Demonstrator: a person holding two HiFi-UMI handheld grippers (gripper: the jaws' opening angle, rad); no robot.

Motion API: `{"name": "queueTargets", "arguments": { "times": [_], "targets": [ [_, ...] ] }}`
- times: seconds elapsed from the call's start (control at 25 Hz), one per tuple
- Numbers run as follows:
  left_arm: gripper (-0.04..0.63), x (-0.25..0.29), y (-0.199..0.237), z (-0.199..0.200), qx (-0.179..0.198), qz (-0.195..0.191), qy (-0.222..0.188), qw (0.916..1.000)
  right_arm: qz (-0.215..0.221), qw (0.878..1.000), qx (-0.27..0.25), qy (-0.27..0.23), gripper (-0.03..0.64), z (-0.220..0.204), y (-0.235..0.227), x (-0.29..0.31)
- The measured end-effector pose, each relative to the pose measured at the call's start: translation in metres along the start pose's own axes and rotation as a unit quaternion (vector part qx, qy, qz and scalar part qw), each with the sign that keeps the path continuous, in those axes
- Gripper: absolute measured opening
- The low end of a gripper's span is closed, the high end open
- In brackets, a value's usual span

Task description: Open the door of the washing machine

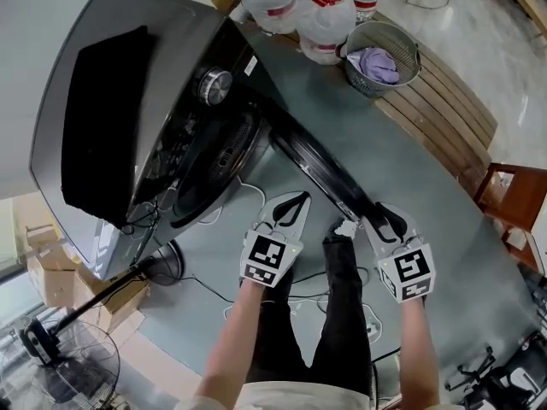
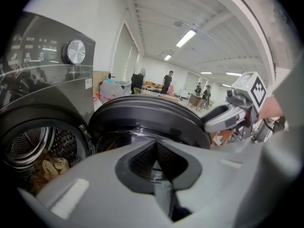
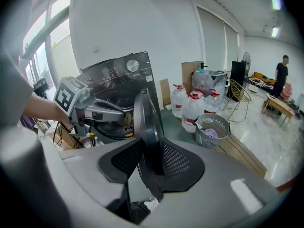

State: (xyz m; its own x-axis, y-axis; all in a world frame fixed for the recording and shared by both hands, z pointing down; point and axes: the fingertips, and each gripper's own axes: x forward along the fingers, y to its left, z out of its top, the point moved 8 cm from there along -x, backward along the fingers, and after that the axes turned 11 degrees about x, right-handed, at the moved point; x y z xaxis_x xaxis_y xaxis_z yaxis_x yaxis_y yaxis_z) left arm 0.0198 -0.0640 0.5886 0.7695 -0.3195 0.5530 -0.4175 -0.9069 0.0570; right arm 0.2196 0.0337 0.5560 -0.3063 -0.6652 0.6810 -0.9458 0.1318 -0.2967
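Grey-green floor (image 1: 479,254) of a bright, open workroom, with slatted wooden decking (image 1: 444,109) on the far right.

Item 1: dark grey front-loading washing machine (image 1: 102,101), at the left, with a silver control dial (image 1: 214,85) on its panel.

Item 2: round black-rimmed door (image 1: 316,165), the task's thing. It stands unlatched and swung well out from the machine's front, towards me. The steel drum (image 2: 28,146) is exposed, with pale laundry (image 2: 50,167) lying in it.

Item 3: right gripper (image 1: 389,225), jaws closed on the near edge of the door's rim, which fills the gap between the pads.

Item 4: left gripper (image 1: 291,207), jaws closed together with nothing between them, held just left of the door and apart from it.

Progress: I judge the opening as good as done. At most a little more swing and a release remain.

Writing: I can read no brand. Panel print is too small, as are the red labels on the clear water bottles (image 1: 325,15) beside the grey mesh basket (image 1: 385,54). Both gripper cubes carry only black-and-white square patterns.
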Motion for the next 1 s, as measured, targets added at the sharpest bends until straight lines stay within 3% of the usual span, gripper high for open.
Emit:
{"name": "queueTargets", "arguments": {
  "times": [0.24, 0.48, 0.76, 1.0],
  "targets": [
    [0.057, 0.027, 0.014, 0.015, -0.019, 0.037, 0.004, 0.9991, 0.004, 1.000, -0.030, 0.008, 0.130, 0.021, -0.034, 0.001],
    [0.057, 0.054, 0.030, 0.035, -0.042, 0.076, -0.001, 0.9962, 0.001, 1.000, -0.011, -0.010, 0.138, 0.035, -0.068, 0.003],
    [0.058, 0.082, 0.047, 0.053, -0.066, 0.110, -0.005, 0.9917, 0.015, 0.999, -0.031, 0.005, 0.141, 0.063, -0.112, 0.012],
    [0.057, 0.095, 0.067, 0.064, -0.090, 0.155, -0.005, 0.9838, -0.004, 0.998, -0.061, 0.005, 0.146, 0.100, -0.150, 0.027]
  ]
}}
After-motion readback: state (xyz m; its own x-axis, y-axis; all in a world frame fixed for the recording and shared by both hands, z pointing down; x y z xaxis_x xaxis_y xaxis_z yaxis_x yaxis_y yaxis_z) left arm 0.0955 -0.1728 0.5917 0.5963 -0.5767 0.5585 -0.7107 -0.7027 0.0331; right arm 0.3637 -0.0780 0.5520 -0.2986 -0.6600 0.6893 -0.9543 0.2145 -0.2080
